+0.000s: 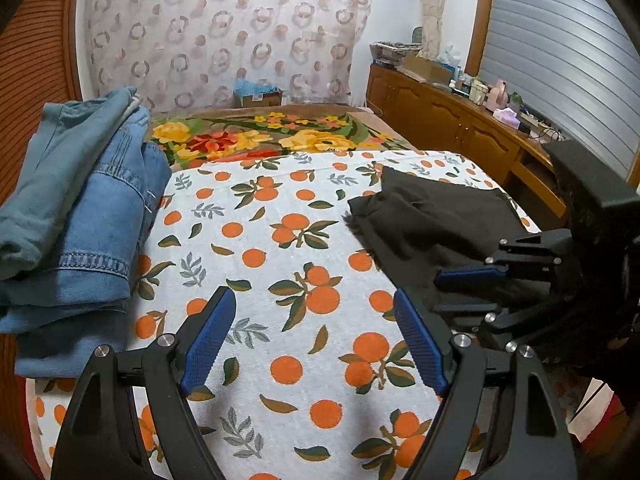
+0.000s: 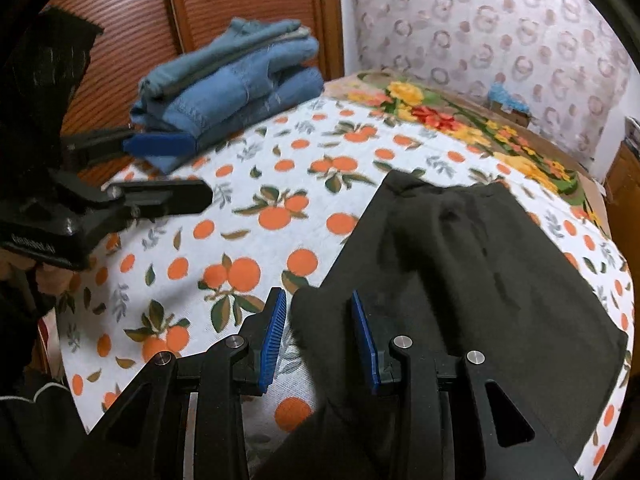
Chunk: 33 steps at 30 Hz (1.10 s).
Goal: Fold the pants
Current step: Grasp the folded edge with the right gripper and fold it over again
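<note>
Dark pants (image 2: pixel 472 280) lie spread on the orange-print cloth (image 2: pixel 240 208), at the right side of the bed; they also show in the left wrist view (image 1: pixel 432 216). My right gripper (image 2: pixel 320 336) is open, its blue pads (image 2: pixel 274 332) on either side of the pants' near left edge, not closed on it. In the left wrist view the right gripper (image 1: pixel 472 280) sits over the pants at the right. My left gripper (image 1: pixel 316 340) is open and empty above the bare cloth (image 1: pixel 280 248); it also shows at the left of the right wrist view (image 2: pixel 168 168).
A stack of folded blue jeans (image 1: pixel 80 216) sits at the bed's left edge by a wooden panel. A floral blanket (image 1: pixel 256 136) lies beyond the cloth. A wooden dresser (image 1: pixel 460 128) with clutter stands at the right. A patterned curtain hangs behind.
</note>
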Each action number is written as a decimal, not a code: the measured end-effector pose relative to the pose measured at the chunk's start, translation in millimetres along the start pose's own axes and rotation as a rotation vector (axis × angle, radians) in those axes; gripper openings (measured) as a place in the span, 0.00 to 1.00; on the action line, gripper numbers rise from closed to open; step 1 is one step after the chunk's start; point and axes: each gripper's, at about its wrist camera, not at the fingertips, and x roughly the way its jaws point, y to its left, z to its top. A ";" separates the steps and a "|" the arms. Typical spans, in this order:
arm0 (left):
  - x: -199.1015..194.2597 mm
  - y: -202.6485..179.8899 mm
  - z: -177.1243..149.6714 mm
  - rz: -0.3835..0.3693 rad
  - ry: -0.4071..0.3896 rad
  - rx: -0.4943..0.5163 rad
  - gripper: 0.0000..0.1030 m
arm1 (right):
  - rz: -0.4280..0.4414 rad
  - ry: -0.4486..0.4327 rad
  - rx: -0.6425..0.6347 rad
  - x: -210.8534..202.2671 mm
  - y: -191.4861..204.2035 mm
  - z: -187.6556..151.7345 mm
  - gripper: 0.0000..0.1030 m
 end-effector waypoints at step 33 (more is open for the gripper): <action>41.8 -56.9 37.7 -0.072 0.047 0.118 0.79 | -0.298 -0.169 0.234 -70.0 -127.6 -1.2 0.04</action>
